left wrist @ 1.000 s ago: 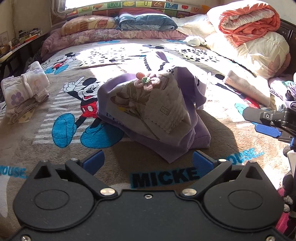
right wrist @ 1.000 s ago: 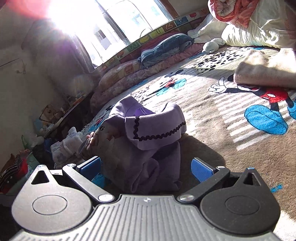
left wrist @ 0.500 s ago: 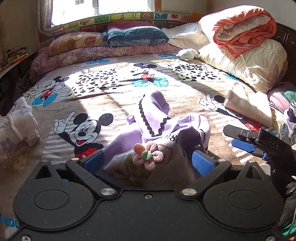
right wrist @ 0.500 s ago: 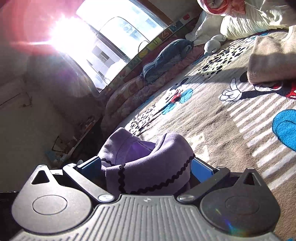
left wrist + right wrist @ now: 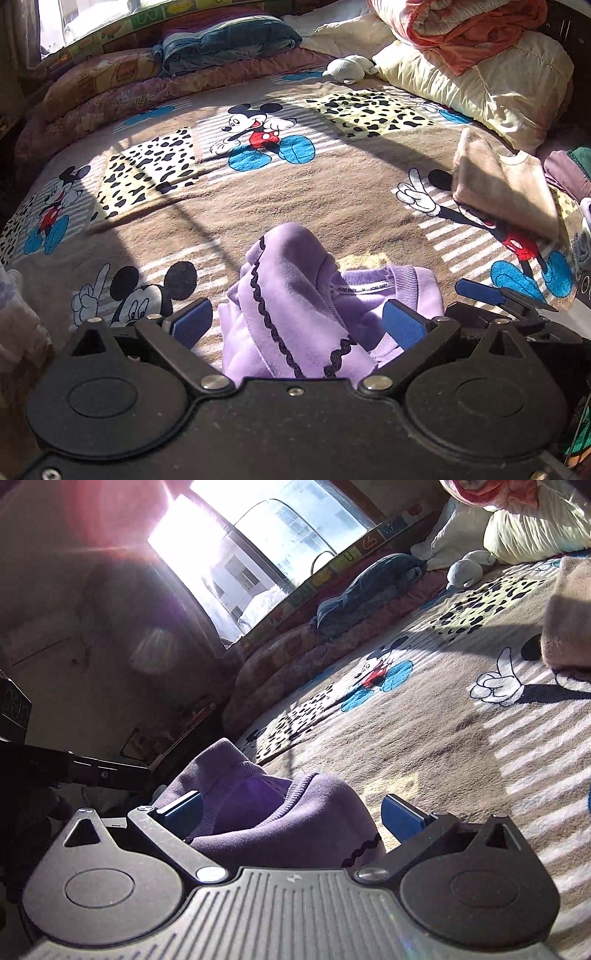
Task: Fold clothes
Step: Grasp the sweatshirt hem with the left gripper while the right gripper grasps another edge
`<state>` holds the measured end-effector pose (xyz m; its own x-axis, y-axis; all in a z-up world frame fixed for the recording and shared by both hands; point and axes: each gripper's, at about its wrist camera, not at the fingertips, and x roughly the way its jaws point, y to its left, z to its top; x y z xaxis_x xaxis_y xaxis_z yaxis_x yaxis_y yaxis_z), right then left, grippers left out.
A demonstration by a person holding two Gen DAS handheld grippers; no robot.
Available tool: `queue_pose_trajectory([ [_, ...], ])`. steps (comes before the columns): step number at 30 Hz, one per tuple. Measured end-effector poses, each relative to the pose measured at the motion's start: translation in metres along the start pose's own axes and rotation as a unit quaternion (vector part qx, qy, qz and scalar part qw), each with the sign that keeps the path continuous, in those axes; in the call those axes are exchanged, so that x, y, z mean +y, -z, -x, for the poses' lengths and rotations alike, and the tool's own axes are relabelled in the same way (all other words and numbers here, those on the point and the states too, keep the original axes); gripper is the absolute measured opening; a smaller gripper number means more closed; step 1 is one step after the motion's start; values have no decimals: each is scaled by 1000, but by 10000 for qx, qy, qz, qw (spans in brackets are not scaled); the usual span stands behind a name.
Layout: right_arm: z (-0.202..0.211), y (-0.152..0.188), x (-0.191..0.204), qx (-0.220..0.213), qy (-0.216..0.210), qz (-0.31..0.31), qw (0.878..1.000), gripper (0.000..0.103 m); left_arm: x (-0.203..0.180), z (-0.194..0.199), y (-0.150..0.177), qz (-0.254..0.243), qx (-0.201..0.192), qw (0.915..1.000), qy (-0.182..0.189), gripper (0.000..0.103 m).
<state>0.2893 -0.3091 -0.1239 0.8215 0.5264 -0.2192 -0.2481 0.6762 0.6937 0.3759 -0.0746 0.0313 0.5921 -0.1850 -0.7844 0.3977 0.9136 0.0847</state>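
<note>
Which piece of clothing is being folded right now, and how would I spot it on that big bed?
Start from the Mickey Mouse blanket covering the bed and come to its near edge. There a bunched lilac sweatshirt lies between the fingers of the left hand-held gripper. Unlike the plain beige folded garment further right, it has black zigzag trim and a ribbed collar.

Over the last second the left gripper (image 5: 297, 322) closed in on the purple top (image 5: 295, 314), which had stood well ahead of it on the blanket (image 5: 332, 206); the cloth now bulged between its spread blue pads (image 5: 192, 322). The flower patch and printed front dropped out of the left view, and the collar label showed instead. The right gripper (image 5: 291, 814) likewise came up until the top (image 5: 277, 808) filled its gap.
</note>
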Motion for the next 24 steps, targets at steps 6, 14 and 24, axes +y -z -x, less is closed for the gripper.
queue_pose_trajectory([
  [6,-16,5,-10,71,-68,-326,9994,99,-7,-40,-16,-309,435,9986,-65,98],
  [14,-26,20,-7,138,-267,-444,9986,64,-5,-82,-22,-385,915,9947,-270,39],
  [24,7,34,18,36,-468,-75,9989,27,9,-9,25,86,4,9997,-242,13],
])
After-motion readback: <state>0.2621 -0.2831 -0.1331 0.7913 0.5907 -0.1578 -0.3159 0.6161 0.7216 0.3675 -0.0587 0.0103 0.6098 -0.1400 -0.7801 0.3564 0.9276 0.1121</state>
